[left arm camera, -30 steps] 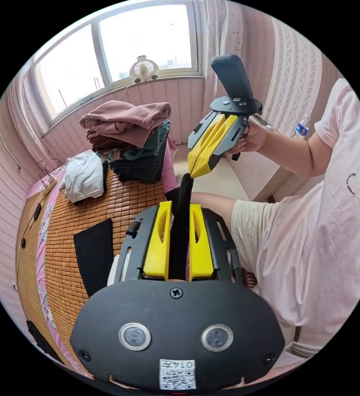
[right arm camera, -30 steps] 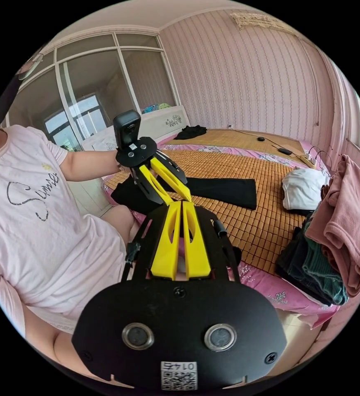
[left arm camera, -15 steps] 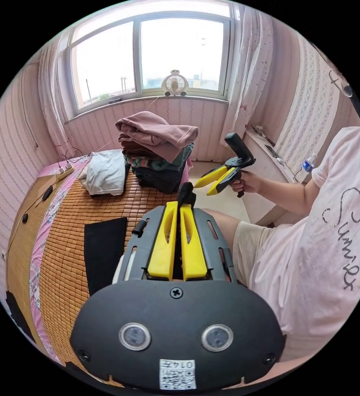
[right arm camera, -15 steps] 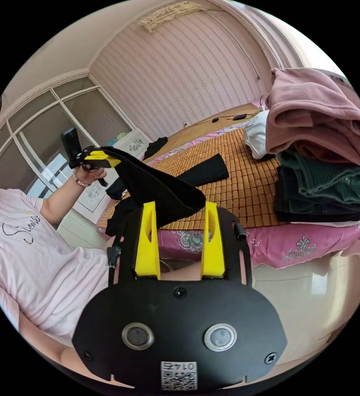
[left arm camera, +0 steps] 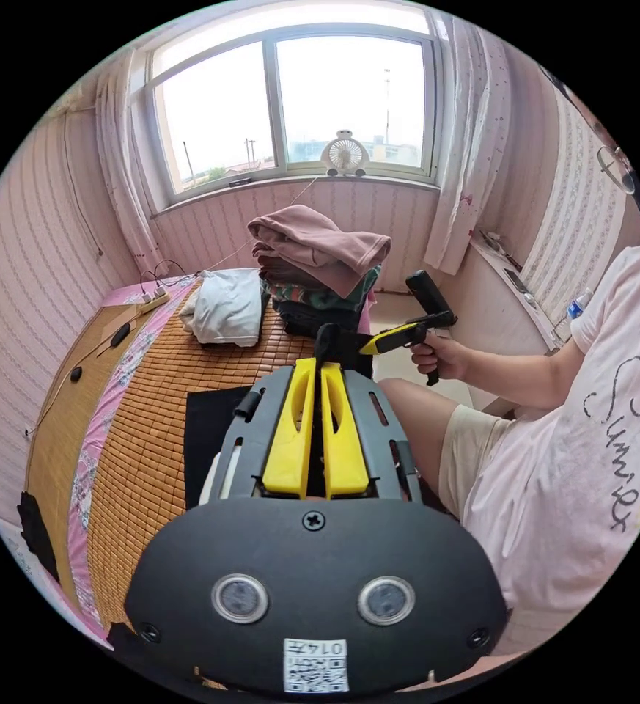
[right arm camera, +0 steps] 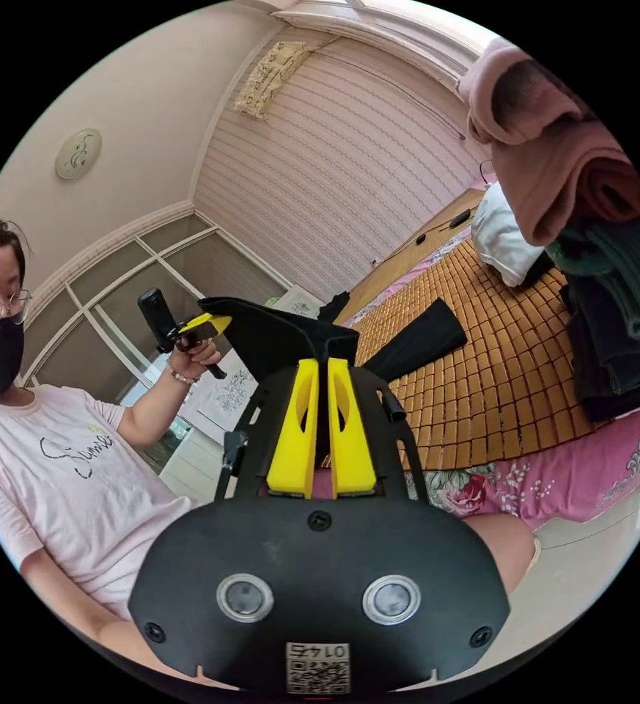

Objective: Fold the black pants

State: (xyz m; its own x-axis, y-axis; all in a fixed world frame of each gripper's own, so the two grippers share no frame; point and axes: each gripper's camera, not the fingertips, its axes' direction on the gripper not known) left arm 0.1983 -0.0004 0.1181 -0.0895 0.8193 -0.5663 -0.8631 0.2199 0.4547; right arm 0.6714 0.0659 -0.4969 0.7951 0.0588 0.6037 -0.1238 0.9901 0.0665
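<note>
Both tongs clamp the black pants: left tongs and right tongs hold one edge taut above the bed; a leg trails onto its mat. Clothes pile sits at the bed's far edge; open mat between.

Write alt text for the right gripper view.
The right gripper is shut on the black pants, stretched to the left gripper; one leg trails onto the bamboo mat beside stacked clothes.
</note>
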